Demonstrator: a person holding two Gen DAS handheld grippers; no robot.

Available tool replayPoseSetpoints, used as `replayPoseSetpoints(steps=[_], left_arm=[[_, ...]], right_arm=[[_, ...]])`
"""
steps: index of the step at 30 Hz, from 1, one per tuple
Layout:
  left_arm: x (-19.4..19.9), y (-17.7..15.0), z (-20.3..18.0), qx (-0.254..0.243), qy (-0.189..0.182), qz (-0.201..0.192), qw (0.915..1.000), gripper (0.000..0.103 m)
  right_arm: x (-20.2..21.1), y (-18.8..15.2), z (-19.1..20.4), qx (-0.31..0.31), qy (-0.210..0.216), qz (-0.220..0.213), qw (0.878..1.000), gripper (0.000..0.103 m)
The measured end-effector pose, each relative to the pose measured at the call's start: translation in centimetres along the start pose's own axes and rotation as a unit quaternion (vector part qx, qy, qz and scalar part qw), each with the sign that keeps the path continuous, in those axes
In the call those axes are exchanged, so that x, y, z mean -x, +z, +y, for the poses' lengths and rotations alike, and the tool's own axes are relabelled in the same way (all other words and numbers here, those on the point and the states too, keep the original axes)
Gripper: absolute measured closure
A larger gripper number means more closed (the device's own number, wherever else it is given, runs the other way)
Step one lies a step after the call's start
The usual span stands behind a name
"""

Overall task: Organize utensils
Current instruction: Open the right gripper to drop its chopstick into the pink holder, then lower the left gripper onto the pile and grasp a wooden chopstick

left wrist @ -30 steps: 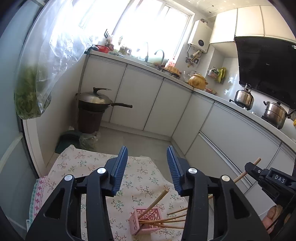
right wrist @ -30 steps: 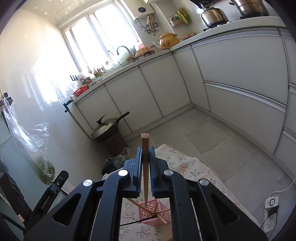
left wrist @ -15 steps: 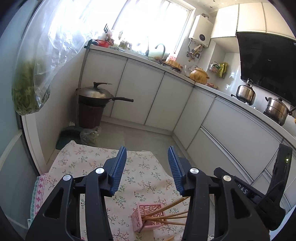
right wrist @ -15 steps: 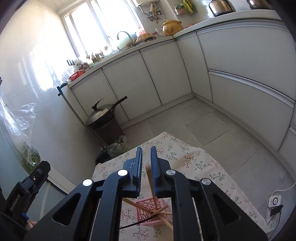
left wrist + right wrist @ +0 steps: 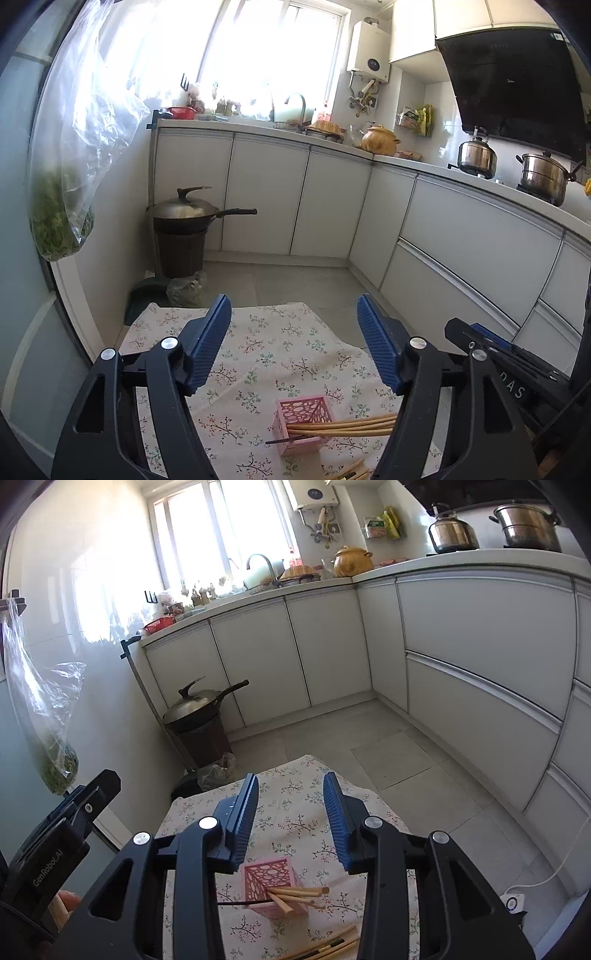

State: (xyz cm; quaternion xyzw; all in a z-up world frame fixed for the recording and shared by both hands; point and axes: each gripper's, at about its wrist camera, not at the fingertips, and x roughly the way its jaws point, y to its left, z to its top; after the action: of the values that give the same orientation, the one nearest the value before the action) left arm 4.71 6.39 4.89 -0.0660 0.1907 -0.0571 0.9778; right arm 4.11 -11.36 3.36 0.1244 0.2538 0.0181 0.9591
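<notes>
A pink lattice holder (image 5: 303,417) (image 5: 271,882) stands on a floral tablecloth (image 5: 266,350) (image 5: 295,819). Several wooden chopsticks (image 5: 343,424) (image 5: 299,895) and one thin dark stick lean out of it. More loose chopsticks (image 5: 325,945) lie on the cloth nearer to me, also at the bottom of the left wrist view (image 5: 351,470). My left gripper (image 5: 293,343) is open and empty above the holder. My right gripper (image 5: 291,816) is open and empty above the holder; its body shows in the left wrist view (image 5: 509,362).
A wok (image 5: 184,212) (image 5: 195,705) sits on a dark bin by the wall. A plastic bag of greens (image 5: 59,218) (image 5: 55,760) hangs at the left. White cabinets (image 5: 461,236) run behind and right. A power strip (image 5: 513,901) lies on the floor.
My right gripper let go of the wooden chopstick, which now rests in the pink holder, and its jaws opened. Both grippers tilted back and the left jaws opened wider.
</notes>
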Motion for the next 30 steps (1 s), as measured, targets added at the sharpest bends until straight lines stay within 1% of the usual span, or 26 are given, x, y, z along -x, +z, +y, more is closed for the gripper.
replayPoseSetpoints(steps=[2,6,9,11,13,17,20,23,24,26,27,28,29,30], left_arm=[[0.1,-0.4,-0.5,-0.011,0.005,0.005,0.9999,0.026],[0.4,-1.2,-0.9,-0.025,0.009,0.012,0.9996,0.020],[0.9,-1.6,-1.2,-0.037,0.009,0.014,0.9992,0.015],[1.4,-1.8,-1.6,-0.046,0.009,0.013,0.9988,0.009],[1.8,-2.2,-1.9,-0.054,0.011,0.012,0.9984,0.007],[2.3,-2.9,-2.5,-0.075,0.012,0.017,0.9970,0.007],[2.5,-3.4,-2.9,-0.091,0.011,0.026,0.9955,0.007],[2.6,-4.4,-3.6,-0.118,-0.010,0.049,0.9917,0.007],[2.4,-4.9,-3.9,-0.130,-0.023,0.063,0.9892,0.007],[1.9,-6.3,-4.9,-0.155,-0.073,0.109,0.9792,0.007],[1.3,-7.3,-5.6,-0.172,-0.100,0.144,0.9694,0.007],[0.8,-8.3,-6.3,-0.191,-0.117,0.171,0.9596,0.007],[0.1,-10.1,-7.5,-0.224,-0.136,0.203,0.9435,0.007],[-0.2,-11.4,-8.1,-0.245,-0.145,0.220,0.9331,0.007]], right_arm=[[0.5,-0.4,-0.5,-0.005,-0.001,0.003,1.000,0.057],[1.5,-1.3,-1.6,-0.011,-0.009,0.009,1.000,0.048],[1.9,-2.0,-2.5,-0.020,-0.008,0.016,1.000,0.036],[2.5,-2.6,-3.3,-0.035,-0.010,0.014,0.999,0.022],[2.9,-3.1,-4.0,-0.046,-0.012,0.013,0.999,0.016],[3.6,-3.9,-5.4,-0.060,-0.022,0.018,0.998,0.010],[4.3,-4.6,-6.6,-0.061,-0.039,0.017,0.997,0.008],[5.4,-5.7,-8.0,-0.055,-0.071,0.011,0.996,0.007],[5.8,-6.2,-8.6,-0.051,-0.085,0.012,0.995,0.007],[6.6,-7.8,-10.6,-0.053,-0.116,0.020,0.992,0.007],[6.7,-8.5,-11.6,-0.061,-0.126,0.028,0.990,0.007],[6.7,-9.5,-13.1,-0.082,-0.136,0.045,0.986,0.007],[6.5,-10.3,-14.4,-0.109,-0.138,0.066,0.982,0.007],[6.2,-11.1,-16.1,-0.148,-0.132,0.094,0.976,0.007]])
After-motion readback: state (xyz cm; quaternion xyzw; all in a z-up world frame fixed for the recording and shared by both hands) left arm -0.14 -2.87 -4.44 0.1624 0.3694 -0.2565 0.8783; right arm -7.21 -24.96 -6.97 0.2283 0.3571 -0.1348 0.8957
